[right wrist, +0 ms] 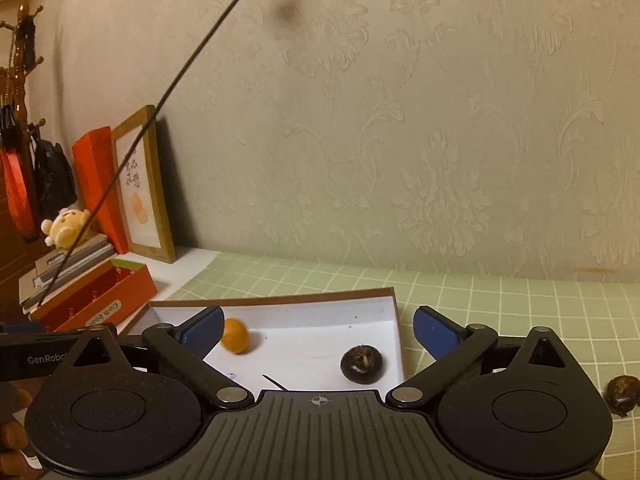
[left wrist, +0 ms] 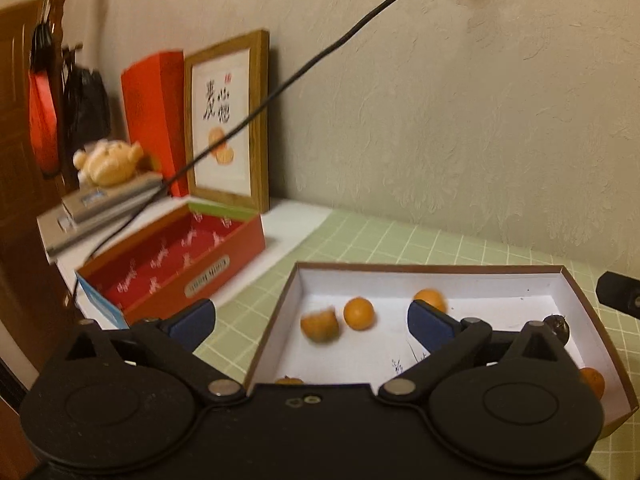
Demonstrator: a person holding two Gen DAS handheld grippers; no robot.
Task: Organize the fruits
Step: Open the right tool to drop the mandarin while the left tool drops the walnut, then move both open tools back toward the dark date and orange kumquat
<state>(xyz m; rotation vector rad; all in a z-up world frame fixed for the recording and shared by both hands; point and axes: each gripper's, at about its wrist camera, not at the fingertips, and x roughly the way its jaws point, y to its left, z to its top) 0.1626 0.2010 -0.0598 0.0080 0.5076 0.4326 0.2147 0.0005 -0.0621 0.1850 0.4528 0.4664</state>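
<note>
A white box with a brown rim (left wrist: 576, 292) lies on the green checked cloth. In the left wrist view it holds several small orange fruits, one at the middle (left wrist: 359, 313), a blurred one (left wrist: 320, 325) left of it, and a dark round fruit (left wrist: 558, 327) at the right. My left gripper (left wrist: 310, 322) is open and empty above the box's near left part. In the right wrist view the box (right wrist: 394, 320) holds an orange fruit (right wrist: 235, 335) and a dark fruit (right wrist: 362, 363). My right gripper (right wrist: 318, 330) is open and empty over it. Another dark fruit (right wrist: 622, 389) lies on the cloth at the right.
An open red box (left wrist: 172, 264) stands left of the white box, with a framed picture (left wrist: 228, 120), a red carton (left wrist: 154, 116), stacked books and a plush toy (left wrist: 108, 162) behind. A black cable (left wrist: 320, 56) crosses the view. The wall is close behind.
</note>
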